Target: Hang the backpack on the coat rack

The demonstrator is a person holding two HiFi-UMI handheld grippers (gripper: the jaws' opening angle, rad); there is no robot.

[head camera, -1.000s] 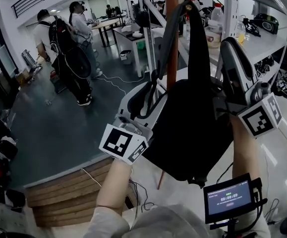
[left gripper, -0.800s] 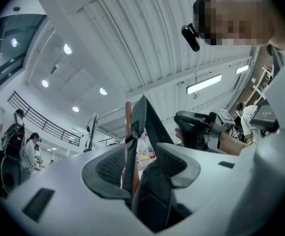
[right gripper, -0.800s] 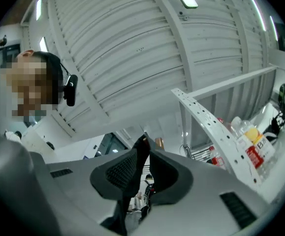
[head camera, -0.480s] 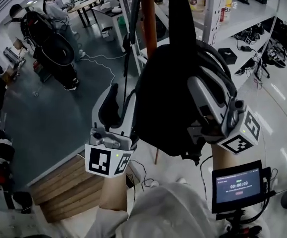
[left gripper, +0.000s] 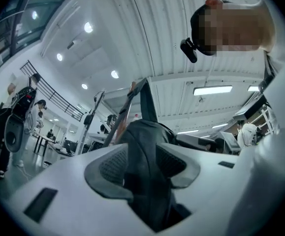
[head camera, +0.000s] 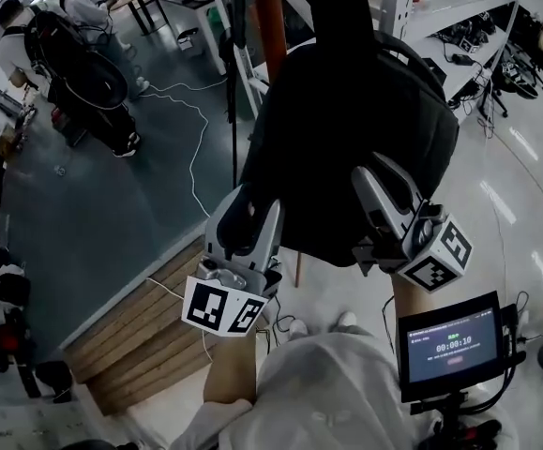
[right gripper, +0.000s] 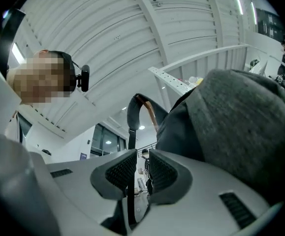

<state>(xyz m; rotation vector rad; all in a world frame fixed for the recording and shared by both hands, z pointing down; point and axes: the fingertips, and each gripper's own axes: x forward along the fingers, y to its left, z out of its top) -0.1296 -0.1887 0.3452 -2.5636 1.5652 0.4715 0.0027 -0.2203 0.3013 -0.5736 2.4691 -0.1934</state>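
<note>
A black backpack point(head camera: 346, 120) hangs against the brown pole of the coat rack point(head camera: 271, 17), its straps running up out of the head view. My left gripper point(head camera: 248, 209) is at the bag's lower left edge, and in the left gripper view the gripper point(left gripper: 142, 161) is shut on a thick fold of the backpack's dark fabric point(left gripper: 147, 136). My right gripper point(head camera: 369, 181) is at the bag's lower right side. In the right gripper view the gripper point(right gripper: 136, 173) is shut on a thin black strap point(right gripper: 130, 132), with the grey-black bag body point(right gripper: 240, 122) to its right.
Two people with backpacks point(head camera: 74, 54) stand at the far left on the grey floor, where a white cable point(head camera: 191, 129) lies. A wooden step point(head camera: 140, 345) is below my left gripper. Metal shelving with gear point(head camera: 459, 17) stands at the right. A timer screen point(head camera: 451, 345) is at lower right.
Both grippers now sit lower on the backpack, near its bottom, where before they were by its top and straps. The head view has tilted further down.
</note>
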